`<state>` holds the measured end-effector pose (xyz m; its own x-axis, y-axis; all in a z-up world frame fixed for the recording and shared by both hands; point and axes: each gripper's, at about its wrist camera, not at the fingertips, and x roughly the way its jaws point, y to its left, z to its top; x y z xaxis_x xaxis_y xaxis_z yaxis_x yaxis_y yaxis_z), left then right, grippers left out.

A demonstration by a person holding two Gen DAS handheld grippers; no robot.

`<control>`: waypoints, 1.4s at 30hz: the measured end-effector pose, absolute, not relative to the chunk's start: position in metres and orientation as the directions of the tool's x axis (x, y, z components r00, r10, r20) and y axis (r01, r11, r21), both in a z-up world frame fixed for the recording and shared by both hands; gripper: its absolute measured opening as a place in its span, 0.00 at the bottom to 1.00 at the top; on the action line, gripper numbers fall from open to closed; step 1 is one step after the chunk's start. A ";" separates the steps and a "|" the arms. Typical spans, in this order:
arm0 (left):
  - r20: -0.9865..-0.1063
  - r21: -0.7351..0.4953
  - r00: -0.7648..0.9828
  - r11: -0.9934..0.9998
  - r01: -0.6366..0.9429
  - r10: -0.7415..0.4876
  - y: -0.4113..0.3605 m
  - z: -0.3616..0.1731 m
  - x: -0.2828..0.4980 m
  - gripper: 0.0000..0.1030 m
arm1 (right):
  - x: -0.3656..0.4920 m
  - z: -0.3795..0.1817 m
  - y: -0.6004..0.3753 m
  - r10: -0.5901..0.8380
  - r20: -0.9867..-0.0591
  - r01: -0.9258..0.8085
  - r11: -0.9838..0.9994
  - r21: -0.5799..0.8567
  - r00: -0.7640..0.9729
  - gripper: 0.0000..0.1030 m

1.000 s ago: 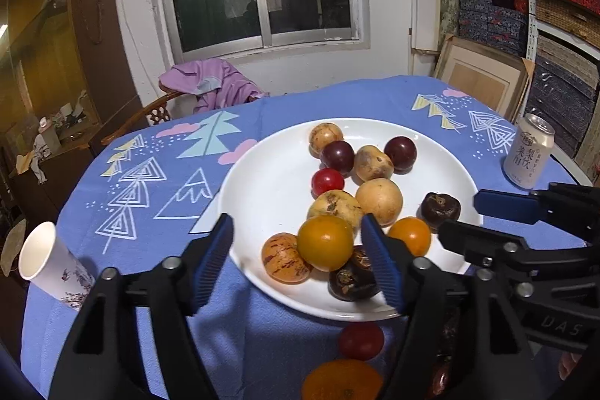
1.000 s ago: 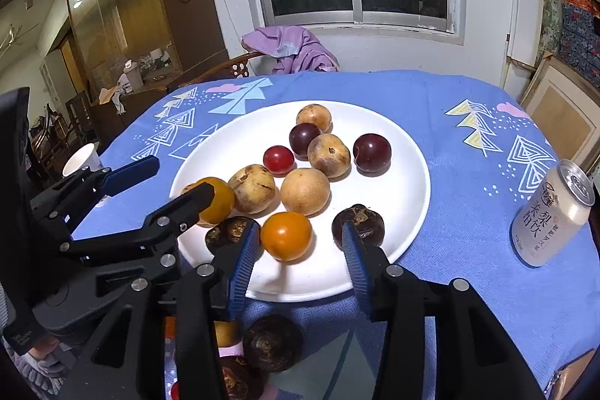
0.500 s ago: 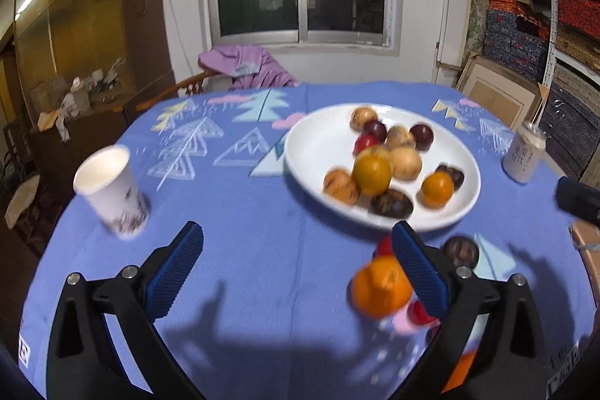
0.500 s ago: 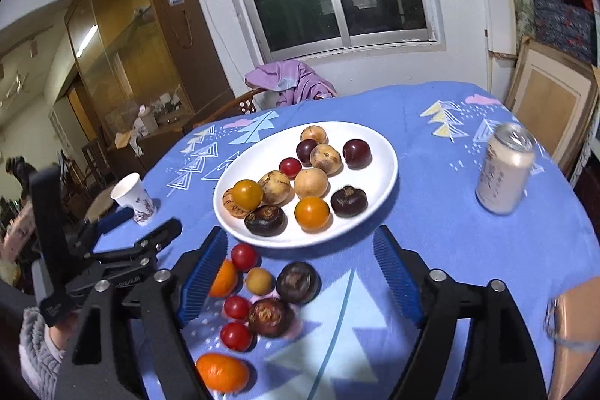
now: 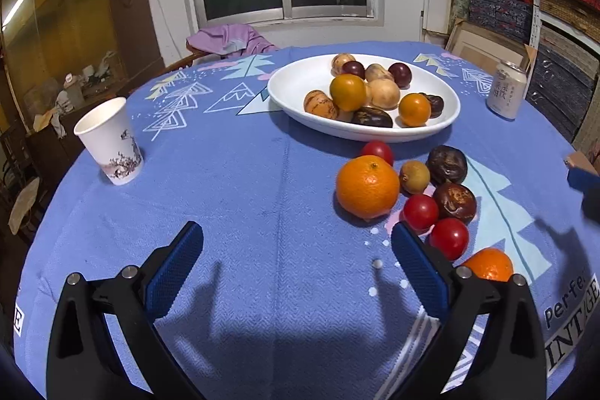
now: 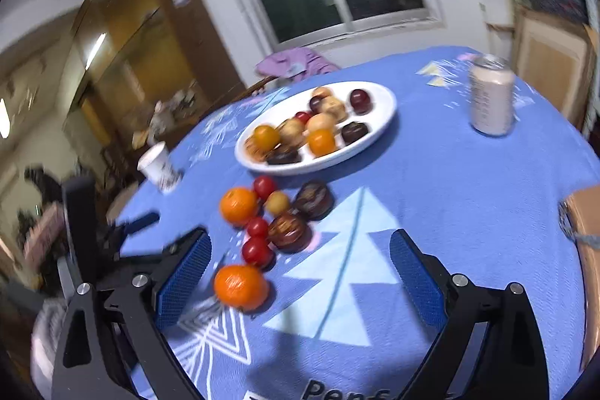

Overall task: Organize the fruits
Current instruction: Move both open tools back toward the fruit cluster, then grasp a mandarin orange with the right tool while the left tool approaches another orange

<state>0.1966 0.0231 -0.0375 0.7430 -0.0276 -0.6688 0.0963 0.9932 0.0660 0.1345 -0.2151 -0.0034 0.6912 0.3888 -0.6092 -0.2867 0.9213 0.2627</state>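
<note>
Both grippers pulled back from the white plate (image 5: 285,100), now at 12 o'clock. Left gripper (image 5: 296,263) and right gripper (image 6: 300,267) gape wide, empty; loose orange (image 5: 367,186) newly visible.

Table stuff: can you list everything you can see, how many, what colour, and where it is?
White plate: one, far middle of the table, heaped with orange, tan and dark fruits.
Oranges: two, loose on the cloth; big one in front of the plate, another nearest.
Red tomatoes: three, loose; one by the plate, two nearer.
Dark brown fruits: two, right of the oranges.
Small tan fruit: one, mid-cluster.
Paper cup: one, white, left.
Can: one, pale, right.
Tablecloth: blue, tree pattern.
Left gripper: open, empty.
Right gripper: open, empty.
</note>
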 end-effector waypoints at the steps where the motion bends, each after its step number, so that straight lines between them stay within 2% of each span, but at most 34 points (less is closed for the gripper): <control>1: -0.676 0.052 0.737 0.995 0.088 -0.030 0.026 -0.038 0.198 0.96 | 0.131 -0.006 -0.200 0.383 -0.623 -0.327 0.922 0.208 0.683 0.94; 7: -0.711 -0.006 0.703 1.000 0.027 -0.023 0.042 -0.044 0.208 0.96 | 0.115 -0.024 -0.145 0.320 -0.667 -0.445 0.895 -0.020 0.673 0.94; 8: -0.712 -0.005 0.701 1.000 0.024 -0.020 0.042 -0.044 0.209 0.96 | 0.114 -0.024 -0.143 0.319 -0.667 -0.449 0.893 -0.025 0.673 0.93; 14: -0.724 0.010 0.689 1.000 0.027 -0.011 0.038 -0.047 0.210 0.96 | 0.125 -0.026 -0.147 0.318 -0.695 -0.420 0.907 0.025 0.645 0.67; 21: -0.730 0.017 0.683 0.999 0.037 -0.013 0.035 -0.048 0.212 0.96 | 0.128 -0.031 -0.136 0.314 -0.714 -0.432 0.902 0.018 0.626 0.66; 23: -0.731 0.018 0.682 0.999 0.041 -0.014 0.034 -0.048 0.212 0.96 | 0.131 -0.032 -0.134 0.325 -0.723 -0.436 0.899 0.037 0.609 0.58; 25: -0.734 0.016 0.679 0.999 0.041 -0.016 0.035 -0.049 0.212 0.96 | 0.134 -0.034 -0.136 0.321 -0.734 -0.420 0.906 0.053 0.599 0.46; 28: -0.740 0.008 0.672 0.999 0.036 -0.018 0.036 -0.050 0.213 0.96 | 0.137 -0.034 -0.147 0.350 -0.731 -0.400 0.909 0.114 0.586 0.46; 32: -0.733 0.005 0.680 0.999 0.040 -0.024 0.036 -0.049 0.211 0.96 | 0.137 -0.028 -0.166 0.327 -0.723 -0.363 0.925 0.113 0.609 0.45; 37: -0.712 0.038 0.701 0.993 0.109 -0.050 0.020 -0.045 0.208 0.96 | 0.148 -0.021 -0.202 0.240 -0.706 -0.233 0.966 0.109 0.666 0.45; 42: -0.679 0.061 0.733 0.992 0.108 -0.038 0.003 -0.038 0.223 0.96 | 0.152 -0.026 -0.206 0.254 -0.717 -0.231 0.964 0.133 0.649 0.46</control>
